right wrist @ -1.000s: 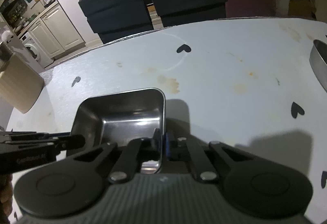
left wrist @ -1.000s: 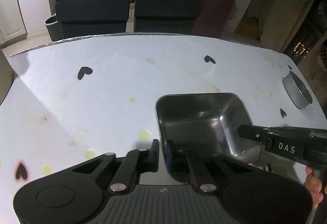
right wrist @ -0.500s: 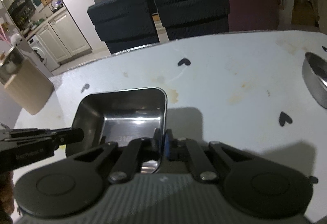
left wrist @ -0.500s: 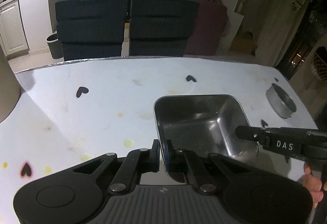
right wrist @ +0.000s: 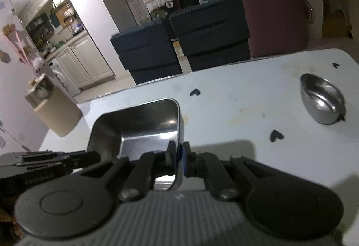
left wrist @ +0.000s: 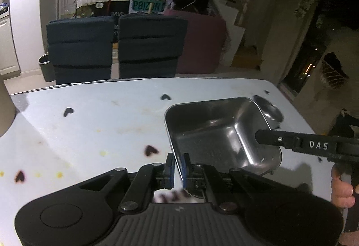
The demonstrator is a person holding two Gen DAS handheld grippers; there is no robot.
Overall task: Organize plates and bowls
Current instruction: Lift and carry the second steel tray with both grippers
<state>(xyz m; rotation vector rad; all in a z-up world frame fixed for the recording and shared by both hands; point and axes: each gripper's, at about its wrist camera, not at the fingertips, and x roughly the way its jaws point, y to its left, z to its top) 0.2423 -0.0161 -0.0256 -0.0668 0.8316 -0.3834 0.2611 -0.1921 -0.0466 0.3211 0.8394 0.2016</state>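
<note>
A square steel tray (left wrist: 215, 133) hangs above the white table (left wrist: 89, 129), held from both sides. My left gripper (left wrist: 178, 167) is shut on its left rim. My right gripper (right wrist: 178, 159) is shut on its right rim; the tray (right wrist: 139, 125) is tilted a little in that view. In the left wrist view the right gripper's black finger (left wrist: 291, 141) marked DAS reaches in from the right, with a hand below it. A round steel bowl (right wrist: 322, 100) stands on the table to the right, partly hidden behind the tray (left wrist: 268, 109) in the left wrist view.
Black heart marks and stains dot the table. Two dark chairs (left wrist: 116, 46) and a maroon seat (left wrist: 202, 42) stand behind the far edge. A beige cylinder container (right wrist: 56, 109) sits at the table's left end. The table's right edge (left wrist: 298, 109) is close to the bowl.
Both grippers have lifted the tray off the table and carried it toward the right, nearer the round bowl. The view has risen, showing more of the room behind.
</note>
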